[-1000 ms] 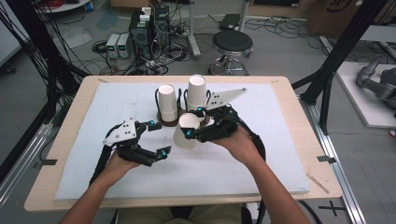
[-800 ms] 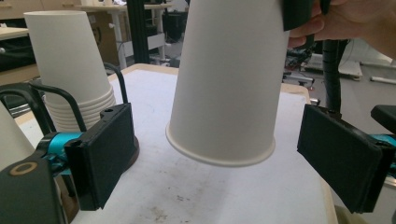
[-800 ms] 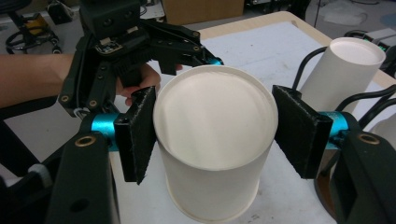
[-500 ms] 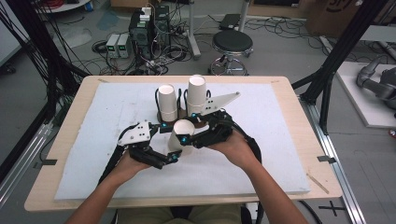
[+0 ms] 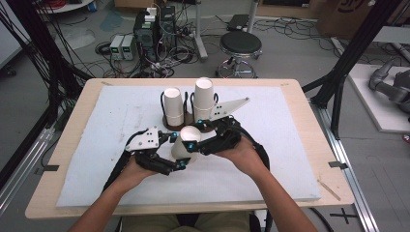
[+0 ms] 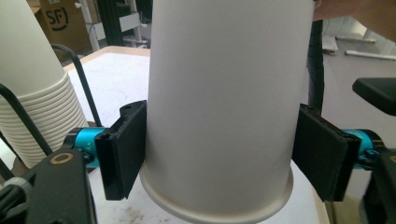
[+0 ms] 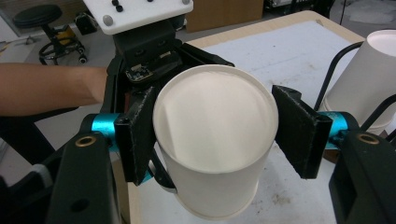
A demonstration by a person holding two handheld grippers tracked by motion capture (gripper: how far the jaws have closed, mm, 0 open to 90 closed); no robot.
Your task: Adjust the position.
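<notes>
A single white paper cup (image 5: pixel 186 144) hangs upside down over the middle of the white mat, held from both sides. My right gripper (image 5: pixel 192 137) is shut on its upper part; in the right gripper view the pads (image 7: pixel 140 135) press on the cup (image 7: pixel 210 154) near its closed base. My left gripper (image 5: pixel 181 155) has just been closing its jaws on the same cup. In the left gripper view its pads (image 6: pixel 128 149) touch the cup's wall (image 6: pixel 219 93) just above the rim.
Two stacks of upside-down paper cups (image 5: pixel 173 106) (image 5: pixel 203 99) stand in a black wire holder (image 5: pixel 170 126) just behind the grippers. The left stack (image 6: pixel 32 93) is close beside the left gripper. A white mat (image 5: pixel 290 159) covers the wooden table.
My left gripper has moved right to the cup and its jaws have closed onto it. The right gripper has stayed shut on the cup and hardly moved.
</notes>
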